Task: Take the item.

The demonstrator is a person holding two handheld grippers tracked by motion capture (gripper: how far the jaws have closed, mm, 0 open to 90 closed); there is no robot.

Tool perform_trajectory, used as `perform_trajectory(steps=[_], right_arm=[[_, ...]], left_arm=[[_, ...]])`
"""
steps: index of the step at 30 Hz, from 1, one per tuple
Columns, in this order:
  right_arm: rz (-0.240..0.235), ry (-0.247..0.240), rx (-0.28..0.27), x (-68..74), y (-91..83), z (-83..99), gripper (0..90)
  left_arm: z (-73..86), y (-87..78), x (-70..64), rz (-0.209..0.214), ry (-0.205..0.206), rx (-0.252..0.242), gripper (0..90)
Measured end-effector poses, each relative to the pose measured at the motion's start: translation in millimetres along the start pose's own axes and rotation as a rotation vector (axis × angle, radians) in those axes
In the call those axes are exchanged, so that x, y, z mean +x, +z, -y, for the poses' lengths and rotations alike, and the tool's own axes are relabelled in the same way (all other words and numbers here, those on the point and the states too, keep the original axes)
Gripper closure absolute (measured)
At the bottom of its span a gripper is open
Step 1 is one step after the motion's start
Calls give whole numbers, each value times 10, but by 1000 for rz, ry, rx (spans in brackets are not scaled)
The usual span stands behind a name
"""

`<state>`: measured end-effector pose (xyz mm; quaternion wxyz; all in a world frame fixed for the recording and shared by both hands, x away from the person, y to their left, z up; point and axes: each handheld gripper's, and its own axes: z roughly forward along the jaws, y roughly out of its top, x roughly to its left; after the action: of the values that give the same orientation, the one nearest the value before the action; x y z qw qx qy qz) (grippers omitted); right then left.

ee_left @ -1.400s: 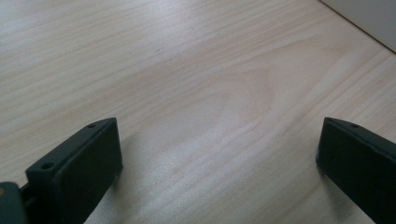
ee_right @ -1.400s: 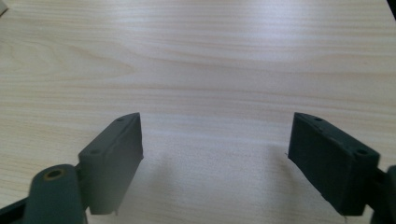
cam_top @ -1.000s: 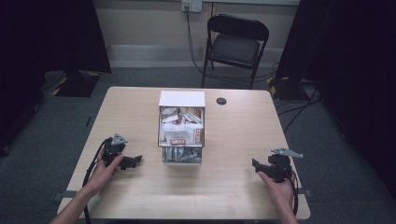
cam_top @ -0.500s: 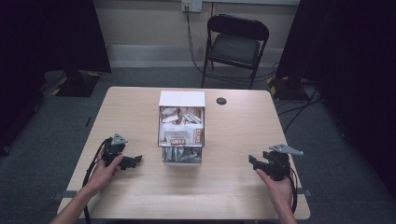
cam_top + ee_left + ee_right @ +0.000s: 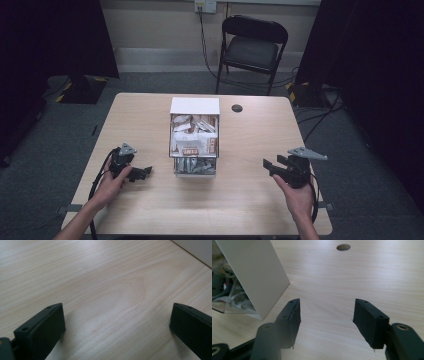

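Note:
A white box (image 5: 194,135) with a clear front stands mid-table, stuffed with several wrapped snack packets (image 5: 192,142). My left gripper (image 5: 142,173) rests low on the table to the left of the box, open, with bare wood between its jaws (image 5: 115,312). My right gripper (image 5: 267,166) hovers to the right of the box, pointing toward it, open and empty (image 5: 327,312). In the right gripper view the box's white side wall (image 5: 254,272) and clear front (image 5: 229,295) sit at the left.
The wooden table (image 5: 150,120) has a dark cable hole (image 5: 237,108) behind the box, also visible as the hole (image 5: 343,247). A black folding chair (image 5: 252,47) stands beyond the far edge. Cables trail from both grippers.
The right gripper has shifted a little left toward the box and lifted slightly. The left gripper has stayed put.

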<state>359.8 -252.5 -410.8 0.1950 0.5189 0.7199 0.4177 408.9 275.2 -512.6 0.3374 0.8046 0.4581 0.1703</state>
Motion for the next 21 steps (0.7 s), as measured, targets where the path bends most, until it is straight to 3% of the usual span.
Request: perform_trajectory(steps=[10,21], right_arm=[[-1,-26,-38,66,-43,-192,437],[-37,-7,-45,85,-70,-348,449]], left_arm=[[0,0,0,0,0,0,0],[0,0,0,0,0,0,0]])
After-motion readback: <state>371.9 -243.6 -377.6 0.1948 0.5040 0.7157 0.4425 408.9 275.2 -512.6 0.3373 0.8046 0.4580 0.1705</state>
